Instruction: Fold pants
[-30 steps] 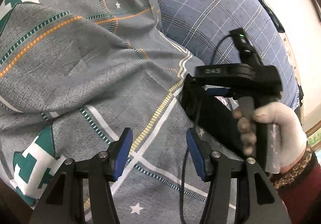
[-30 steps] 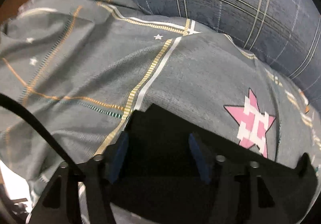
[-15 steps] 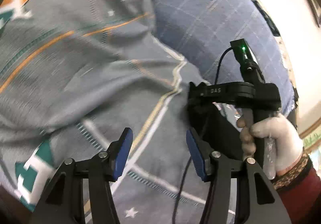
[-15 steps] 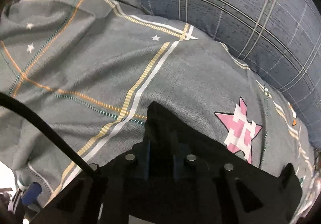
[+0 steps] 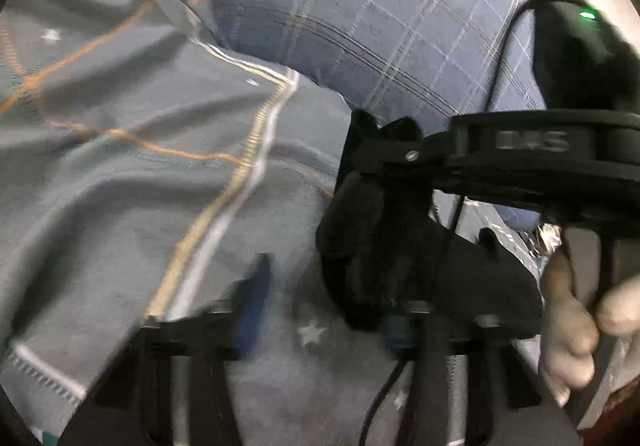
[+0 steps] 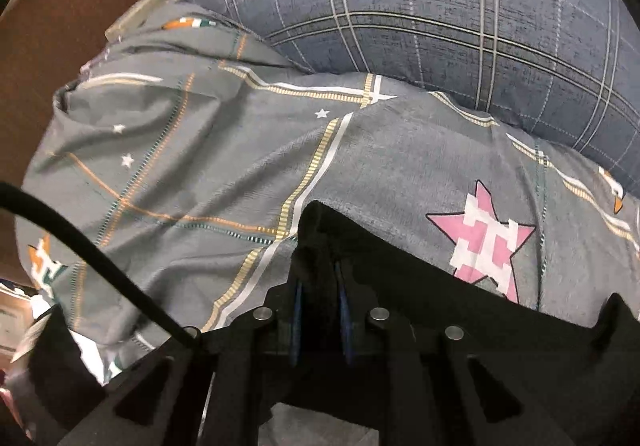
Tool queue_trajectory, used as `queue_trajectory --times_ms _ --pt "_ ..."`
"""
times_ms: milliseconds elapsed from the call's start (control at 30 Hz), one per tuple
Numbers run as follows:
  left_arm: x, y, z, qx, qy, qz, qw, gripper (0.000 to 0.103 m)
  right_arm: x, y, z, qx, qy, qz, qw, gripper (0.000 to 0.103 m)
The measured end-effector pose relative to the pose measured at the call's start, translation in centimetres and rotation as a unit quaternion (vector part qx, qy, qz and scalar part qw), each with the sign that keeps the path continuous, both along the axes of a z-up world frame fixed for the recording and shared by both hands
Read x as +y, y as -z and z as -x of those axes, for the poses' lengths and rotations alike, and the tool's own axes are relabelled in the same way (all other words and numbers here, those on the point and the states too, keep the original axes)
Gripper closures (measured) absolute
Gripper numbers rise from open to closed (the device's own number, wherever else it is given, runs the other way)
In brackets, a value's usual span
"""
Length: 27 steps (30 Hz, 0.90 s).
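With the right tool (image 6: 319,310) clamped on the black pants (image 6: 400,278) at 6 o'clock on the bed (image 6: 224,174) and the left tool (image 5: 320,310) held open, the bunched corner could be dropped if the single pinch slips.

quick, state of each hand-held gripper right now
Left hand-held gripper: open, empty, right beside the black pants.
Right hand-held gripper: closed on the black pants.

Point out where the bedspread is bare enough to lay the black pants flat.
Free: the grey bedspread left of the yellow-white stripe, below the blue plaid pillow. Also around the pink star. Crowded: the near middle, where the right gripper pinches the black pants.
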<state>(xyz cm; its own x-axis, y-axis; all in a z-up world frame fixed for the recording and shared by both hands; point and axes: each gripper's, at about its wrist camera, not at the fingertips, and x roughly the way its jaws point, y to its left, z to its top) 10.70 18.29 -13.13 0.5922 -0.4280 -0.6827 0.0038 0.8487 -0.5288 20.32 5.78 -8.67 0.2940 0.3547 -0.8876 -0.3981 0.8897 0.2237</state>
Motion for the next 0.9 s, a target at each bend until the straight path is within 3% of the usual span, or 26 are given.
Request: queue_trajectory --times_ms 33,200,433,633,800,900 --pt "-0.4 -0.1 -0.4 0.006 0.010 0.011 0.9999 0.094 -0.5 -0.3 0.0 0.002 0.004 -0.012 1.000 0.087" --pt "-3.0 -2.3 0.3 -0.024 0.022 -0.010 0.9994 0.094 -4.1 -1.8 0.6 0.000 0.029 -0.066 0.997 0.088" --pt "-10.7 -4.1 0.7 -0.040 0.059 -0.067 0.9952 0.093 -12.0 -2.4 2.1 -0.007 0.074 -0.116 0.990 0.088" --pt "-18.0 -3.7 0.1 -0.035 0.102 -0.111 0.9879 0.093 -19.3 -1.4 2.4 -0.002 0.129 -0.146 0.981 0.088" --pt "-22.0 -2.1 -0.6 -0.019 0.126 -0.122 0.9843 0.093 -24.4 0.3 2.5 0.005 0.174 -0.161 0.972 0.092" --pt "-23.6 -1.8 -0.5 -0.018 0.140 -0.129 0.9814 0.085 -26.9 1.7 2.7 0.013 0.198 -0.170 0.965 0.092"
